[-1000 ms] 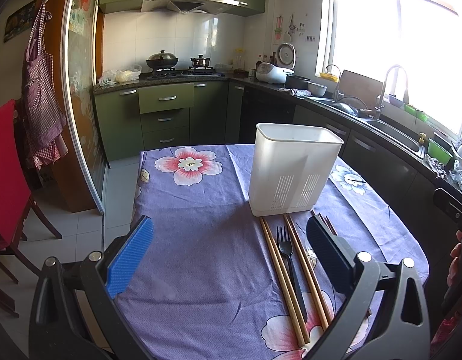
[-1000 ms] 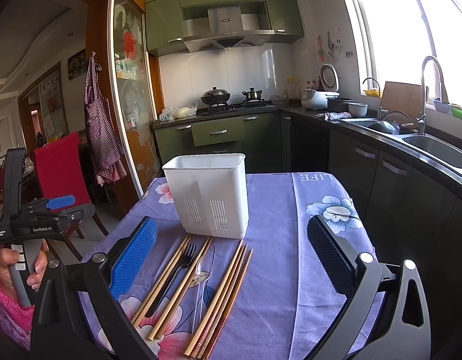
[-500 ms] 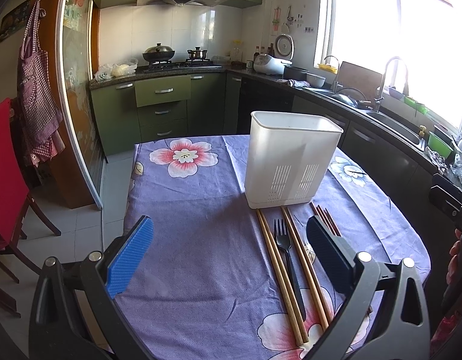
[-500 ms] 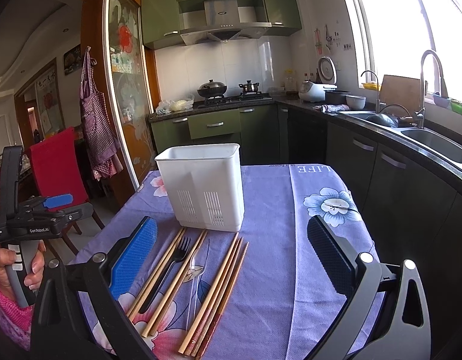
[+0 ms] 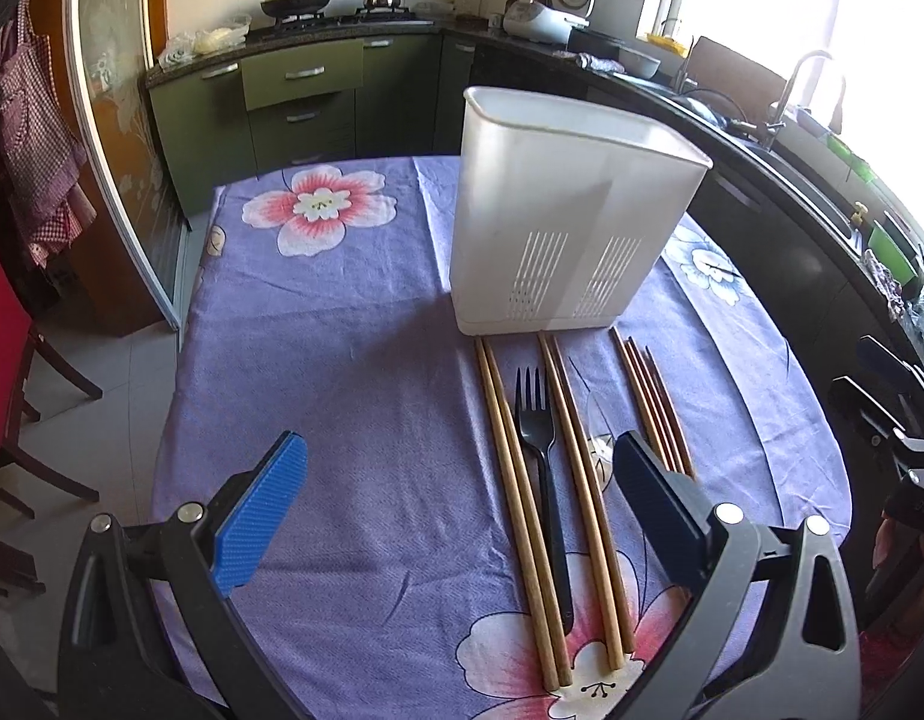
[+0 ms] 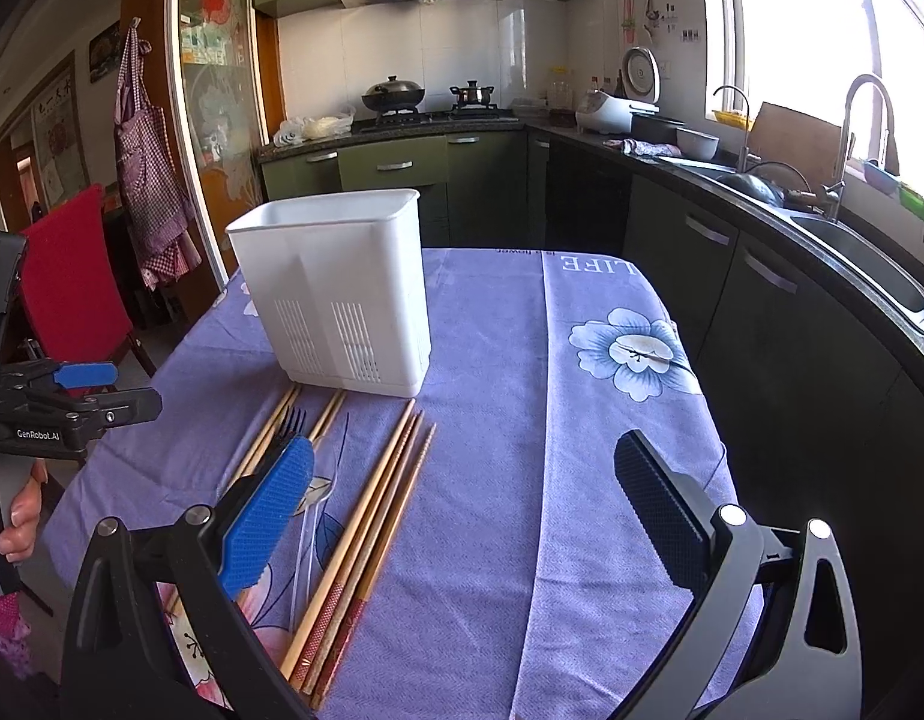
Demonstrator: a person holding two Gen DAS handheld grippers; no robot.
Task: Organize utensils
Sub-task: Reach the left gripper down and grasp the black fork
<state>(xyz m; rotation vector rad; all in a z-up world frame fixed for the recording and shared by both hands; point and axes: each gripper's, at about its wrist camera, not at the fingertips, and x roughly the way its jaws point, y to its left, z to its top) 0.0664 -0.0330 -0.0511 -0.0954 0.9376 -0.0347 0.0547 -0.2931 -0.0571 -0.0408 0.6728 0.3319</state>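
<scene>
table (image 5: pixel 354 324): purple floral cloth, carries everything
holder (image 5: pixel 567 222): white slotted caddy, upright at mid-table, inside not visible
utensils: chopstick pairs (image 5: pixel 516 468), black fork (image 5: pixel 543 468) and a clear spoon (image 6: pixel 315 516) lie flat in a row just in front of holder
left gripper (image 5: pixel 456 504): spread wide, holding nothing, above the utensils
right gripper (image 6: pixel 462 504): spread wide, holding nothing
step: likely approach, no pick made yet
next: drop onto one piece, pinch thin shaft off the cloth
unclear: spoon hard to read; darker chopsticks (image 5: pixel 654 402) part hidden by pad
</scene>
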